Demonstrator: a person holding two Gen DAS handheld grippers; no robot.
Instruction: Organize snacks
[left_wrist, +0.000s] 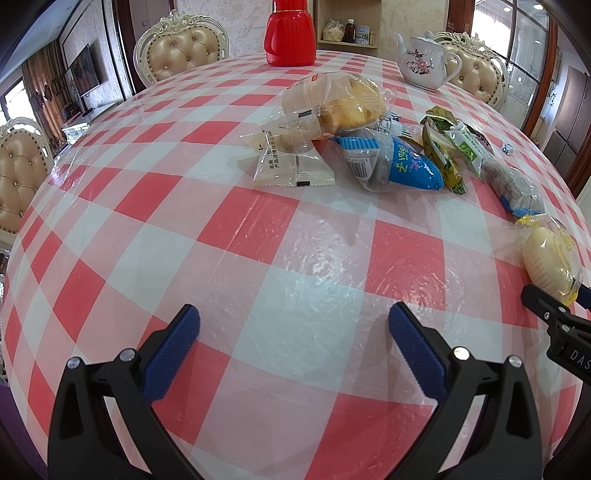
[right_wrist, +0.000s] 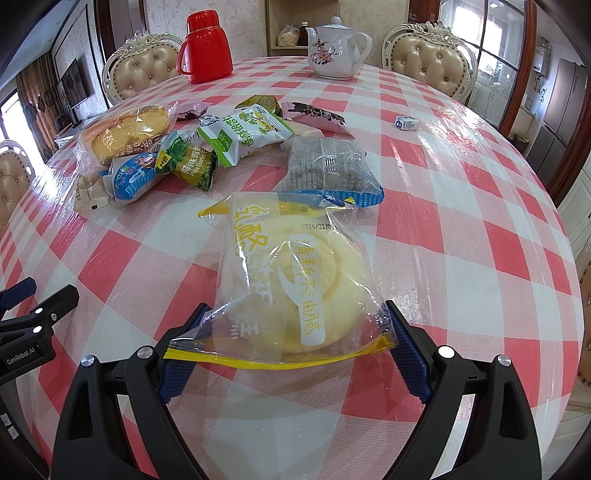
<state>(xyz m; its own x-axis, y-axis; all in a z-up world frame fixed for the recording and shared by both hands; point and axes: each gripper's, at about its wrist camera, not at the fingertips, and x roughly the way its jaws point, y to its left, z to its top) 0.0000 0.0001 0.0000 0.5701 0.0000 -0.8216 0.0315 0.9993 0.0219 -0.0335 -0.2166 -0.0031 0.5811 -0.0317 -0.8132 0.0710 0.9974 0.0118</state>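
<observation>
A clear packet with a yellow round cake (right_wrist: 291, 280) lies on the checked tablecloth, its near end between the fingers of my right gripper (right_wrist: 295, 314). The jaws stand wide, each blue pad beside a packet edge, so this gripper is open. The same cake packet (left_wrist: 550, 258) shows at the right edge of the left wrist view. My left gripper (left_wrist: 293, 317) is open over bare cloth with nothing between its fingers. Further back lies a loose heap: a bread packet (left_wrist: 332, 103), a blue packet (left_wrist: 399, 166), green pea packets (right_wrist: 192, 166), a green-white packet (right_wrist: 243, 133) and a dark cake packet (right_wrist: 325, 166).
A red thermos jug (right_wrist: 207, 44) and a white flowered teapot (right_wrist: 334, 46) stand at the table's far side. A small blue-white candy (right_wrist: 405, 123) lies alone on the right. Padded chairs (right_wrist: 428, 55) ring the table. The left gripper's body (right_wrist: 33, 321) shows at the left edge.
</observation>
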